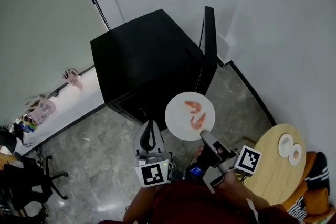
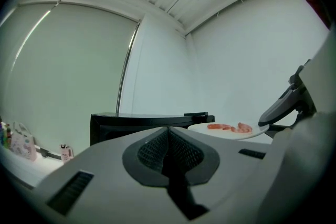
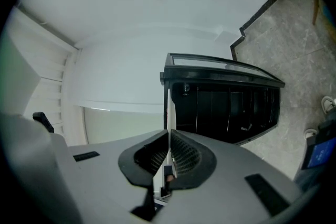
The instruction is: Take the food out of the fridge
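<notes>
A white plate (image 1: pixel 189 115) with shrimp (image 1: pixel 195 114) on it hangs in the air in front of the black fridge (image 1: pixel 144 60), whose door (image 1: pixel 209 44) stands open. My right gripper (image 1: pixel 206 136) is shut on the plate's near rim; in the right gripper view the plate (image 3: pixel 167 113) shows edge-on between the jaws. My left gripper (image 1: pixel 150 135) is shut with nothing in it, just left of the plate. The left gripper view shows the plate (image 2: pixel 228 130) and shrimp (image 2: pixel 231 127) to the right of the fridge top (image 2: pixel 147 119).
A round wooden table (image 1: pixel 277 162) stands at the right with a small white dish (image 1: pixel 291 147) on it. A white counter (image 1: pixel 63 107) with a pink cup (image 1: pixel 72 77) and small items runs along the left wall. An office chair (image 1: pixel 23 181) stands at lower left.
</notes>
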A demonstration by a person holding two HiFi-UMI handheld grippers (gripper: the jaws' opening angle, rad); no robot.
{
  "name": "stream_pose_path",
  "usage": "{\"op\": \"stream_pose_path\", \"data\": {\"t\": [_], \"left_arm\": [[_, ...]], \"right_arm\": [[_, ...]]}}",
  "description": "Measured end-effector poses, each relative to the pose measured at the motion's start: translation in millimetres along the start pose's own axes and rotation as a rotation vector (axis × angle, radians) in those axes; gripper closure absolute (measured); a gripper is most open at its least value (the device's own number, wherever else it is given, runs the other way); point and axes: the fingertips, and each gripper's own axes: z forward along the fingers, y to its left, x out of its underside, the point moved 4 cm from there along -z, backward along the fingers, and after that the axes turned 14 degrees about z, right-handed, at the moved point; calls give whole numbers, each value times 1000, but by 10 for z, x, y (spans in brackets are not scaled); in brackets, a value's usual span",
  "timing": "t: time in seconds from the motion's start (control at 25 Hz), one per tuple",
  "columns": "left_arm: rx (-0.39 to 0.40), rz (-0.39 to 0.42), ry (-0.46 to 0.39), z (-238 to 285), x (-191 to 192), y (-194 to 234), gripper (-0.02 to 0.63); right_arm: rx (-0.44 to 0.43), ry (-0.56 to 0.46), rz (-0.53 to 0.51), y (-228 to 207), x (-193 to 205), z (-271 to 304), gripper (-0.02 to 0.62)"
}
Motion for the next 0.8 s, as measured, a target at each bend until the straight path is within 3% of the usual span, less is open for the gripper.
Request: {"op": "stream_pose_path", "data": {"t": [0.8], "left_arm": [[42,8,-8,-53,26,-42,594]], "right_arm": [[-9,-32,5,-116,19,-152,565]]}}
